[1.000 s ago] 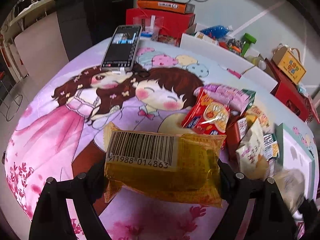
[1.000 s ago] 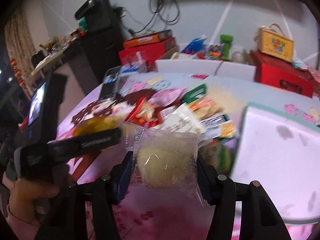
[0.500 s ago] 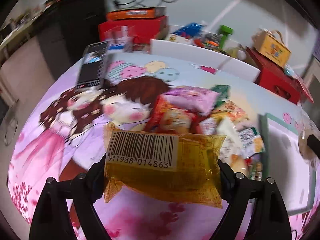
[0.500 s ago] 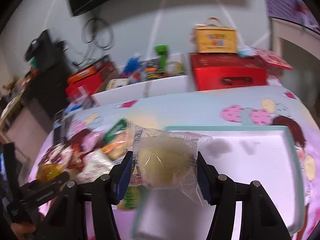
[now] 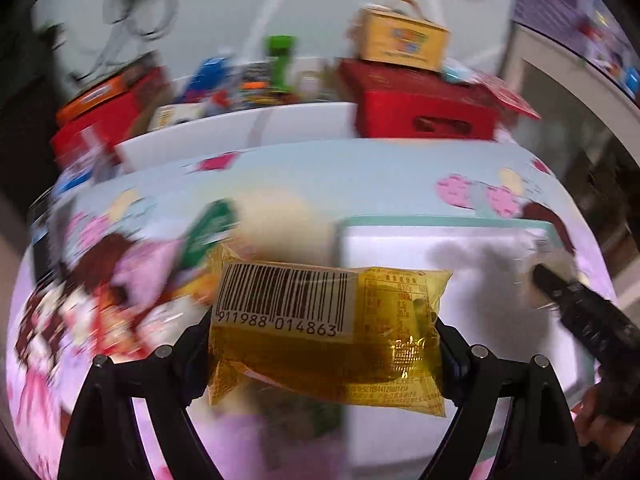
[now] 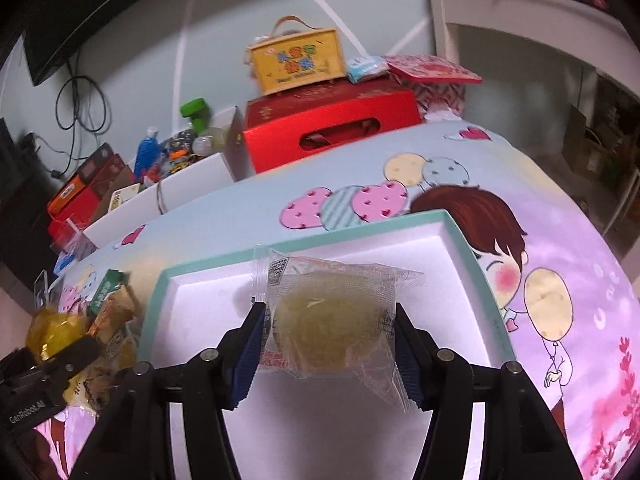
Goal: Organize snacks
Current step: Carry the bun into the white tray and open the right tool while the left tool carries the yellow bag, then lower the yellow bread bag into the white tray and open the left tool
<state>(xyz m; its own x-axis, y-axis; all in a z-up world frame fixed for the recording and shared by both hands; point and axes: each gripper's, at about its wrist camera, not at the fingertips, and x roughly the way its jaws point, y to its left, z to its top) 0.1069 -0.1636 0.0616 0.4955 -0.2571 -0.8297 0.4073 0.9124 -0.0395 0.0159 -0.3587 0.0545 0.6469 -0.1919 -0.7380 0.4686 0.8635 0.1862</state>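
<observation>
My left gripper is shut on a yellow snack packet with a white barcode label, held crosswise above the left rim of a white tray with a teal rim. My right gripper is shut on a clear-wrapped round greenish cake, hanging over the tray's white inside. The pile of loose snacks lies left of the tray. In the right wrist view the yellow packet shows at lower left.
A cartoon-print cloth covers the table. Behind it stand a red box with a yellow handled carton on top, and a white box of bottles and packets. A person's hand holds the right gripper.
Both grippers swung right, away from the snack pile and the phone, and came over the tray. Each has kept its snack.
</observation>
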